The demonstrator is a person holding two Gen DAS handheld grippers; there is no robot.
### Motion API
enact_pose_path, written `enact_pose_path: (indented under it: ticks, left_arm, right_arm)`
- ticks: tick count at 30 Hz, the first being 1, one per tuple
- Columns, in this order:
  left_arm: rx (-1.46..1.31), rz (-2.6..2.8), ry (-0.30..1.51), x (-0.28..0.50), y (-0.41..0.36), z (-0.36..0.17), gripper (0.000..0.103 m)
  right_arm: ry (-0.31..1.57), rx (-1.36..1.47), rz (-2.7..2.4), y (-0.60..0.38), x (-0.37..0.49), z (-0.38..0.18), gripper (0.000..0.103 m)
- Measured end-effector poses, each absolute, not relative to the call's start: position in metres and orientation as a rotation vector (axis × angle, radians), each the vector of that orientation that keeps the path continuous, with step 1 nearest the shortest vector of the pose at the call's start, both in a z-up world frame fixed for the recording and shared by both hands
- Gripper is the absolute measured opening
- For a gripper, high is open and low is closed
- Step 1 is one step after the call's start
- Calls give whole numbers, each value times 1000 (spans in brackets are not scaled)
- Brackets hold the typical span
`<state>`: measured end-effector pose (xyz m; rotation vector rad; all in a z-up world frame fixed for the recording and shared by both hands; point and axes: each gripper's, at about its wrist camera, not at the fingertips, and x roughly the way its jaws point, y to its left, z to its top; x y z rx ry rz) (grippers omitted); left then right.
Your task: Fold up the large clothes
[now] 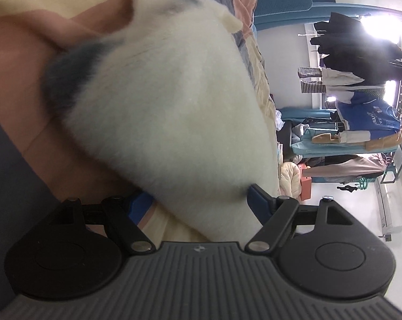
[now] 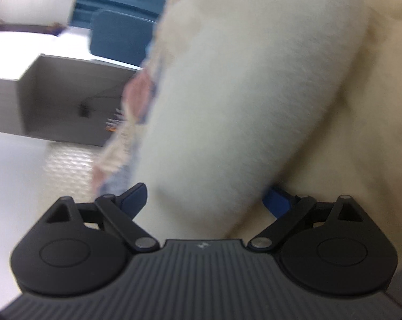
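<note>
Where the left wrist camera looks out, a thick roll of fluffy white garment [image 1: 174, 112] fills the middle of the picture, lying on a bedspread [image 1: 19, 61] of pink, cream and blue patches. A dark blue-grey patch of fur shows on the garment's left edge. The left gripper [image 1: 198, 200] has its jaws spread wide, with the near end of the garment running between them; its right blue pad [image 1: 257, 200] sits against the fleece, while the left one is mostly hidden beneath it, so whether the pads press in cannot be told. Beyond the garment to the right stands a rack of hanging clothes [image 1: 358, 53] by a bright window. From the right wrist camera, blurred, the same white garment [image 2: 241, 93] rises from between the right gripper [image 2: 209, 200] fingers, whose jaws are spread wide; the blue pads [image 2: 135, 196] stand at either side of the fleece. Left of the garment lie a pale floor and a grey box [image 2: 67, 96].
</note>
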<state>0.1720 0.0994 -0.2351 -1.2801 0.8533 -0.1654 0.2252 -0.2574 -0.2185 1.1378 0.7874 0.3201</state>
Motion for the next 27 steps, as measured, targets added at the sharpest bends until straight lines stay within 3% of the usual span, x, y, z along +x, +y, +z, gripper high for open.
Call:
enact_pose_path:
  ticks: [7,15,17,27]
  left_arm:
    - [-1376,-154,823,178,104,-244,85]
    - [-1411,-75,744,177,118,-243,84]
    - [-1410,-63,734,177,119,-241,84]
    - [-1414,3,686,173,125,-246,84]
  right_arm:
    - [661,1153,437,-256,221,-201,97]
    - [760,1189,286,-259,224,-221,94]
    - [781,1163,235,-258,225,-225,82]
    - [723,1122,118,-270,224,-227,74]
